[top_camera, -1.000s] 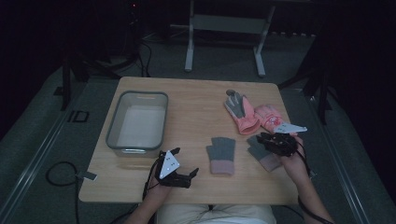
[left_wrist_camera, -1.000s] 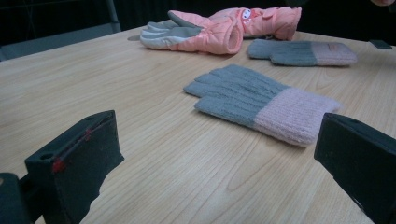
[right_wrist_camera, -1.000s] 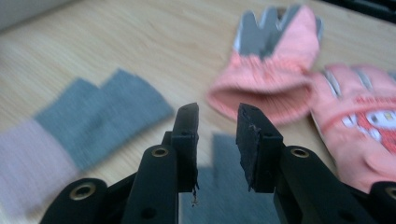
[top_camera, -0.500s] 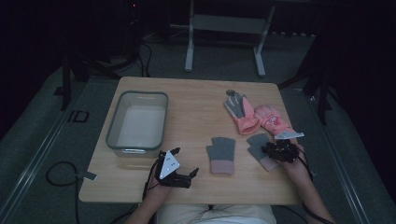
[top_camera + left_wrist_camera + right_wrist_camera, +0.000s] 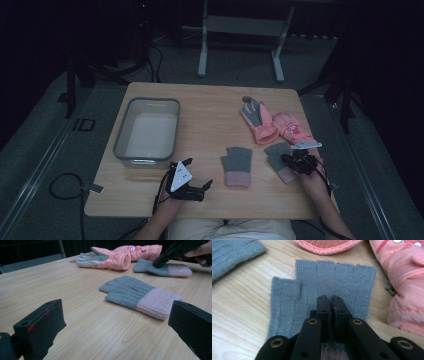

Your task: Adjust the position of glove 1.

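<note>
Two grey knit gloves with pink cuffs lie on the wooden table. My right gripper presses down on the palm of the right knit glove, its jaws shut with the knit pinched between them. The left gripper view shows the right gripper touching that same glove. My left gripper rests open on the table, short of the middle knit glove, holding nothing.
Two pink ski gloves lie just beyond the right knit glove, seen close in the right gripper view. A clear plastic bin stands at the table's left. Bare wood lies between the bin and the gloves.
My right gripper has come back from over the ski gloves and dropped onto the right knit glove. The left gripper has stayed put.
</note>
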`<state>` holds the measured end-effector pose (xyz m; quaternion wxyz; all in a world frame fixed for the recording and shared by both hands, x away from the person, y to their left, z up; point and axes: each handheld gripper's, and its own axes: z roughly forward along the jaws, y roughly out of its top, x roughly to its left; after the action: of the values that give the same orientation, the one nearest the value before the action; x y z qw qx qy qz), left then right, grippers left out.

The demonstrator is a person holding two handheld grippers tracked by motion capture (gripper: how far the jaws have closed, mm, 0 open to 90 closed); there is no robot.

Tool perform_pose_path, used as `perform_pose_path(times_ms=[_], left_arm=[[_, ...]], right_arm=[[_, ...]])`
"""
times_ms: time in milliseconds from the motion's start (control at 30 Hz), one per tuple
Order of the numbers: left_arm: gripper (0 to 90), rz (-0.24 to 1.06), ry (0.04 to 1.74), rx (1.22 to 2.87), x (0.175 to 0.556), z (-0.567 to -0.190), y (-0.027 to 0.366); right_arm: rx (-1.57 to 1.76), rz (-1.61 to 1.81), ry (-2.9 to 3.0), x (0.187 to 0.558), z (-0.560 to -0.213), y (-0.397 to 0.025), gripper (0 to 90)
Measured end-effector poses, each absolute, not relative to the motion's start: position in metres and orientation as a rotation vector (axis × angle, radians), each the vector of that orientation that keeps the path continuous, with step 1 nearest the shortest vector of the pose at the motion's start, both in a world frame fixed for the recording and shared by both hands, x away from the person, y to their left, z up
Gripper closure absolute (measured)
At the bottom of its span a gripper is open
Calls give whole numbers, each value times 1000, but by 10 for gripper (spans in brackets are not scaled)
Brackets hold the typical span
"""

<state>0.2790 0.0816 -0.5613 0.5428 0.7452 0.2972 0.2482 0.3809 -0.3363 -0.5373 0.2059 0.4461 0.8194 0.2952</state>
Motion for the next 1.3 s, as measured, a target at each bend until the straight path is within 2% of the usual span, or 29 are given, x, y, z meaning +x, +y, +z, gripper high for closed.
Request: perform_pose_path(times_ms=[267,567,833,1300], left_arm=[[0,593,702,1773,279,-561,81],[0,604,700,1775,278,-561,81],[0,600,694,1775,278,-561,81],[0,605,693,1778,278,-561,81]], right_arm=[[1315,934,2119,348,-491,-324,863],[1479,991,1944,323,-476,-314,863],[1548,971,1924,317,-489,-303,863],[1659,887,1894,335,-531,-303,859]])
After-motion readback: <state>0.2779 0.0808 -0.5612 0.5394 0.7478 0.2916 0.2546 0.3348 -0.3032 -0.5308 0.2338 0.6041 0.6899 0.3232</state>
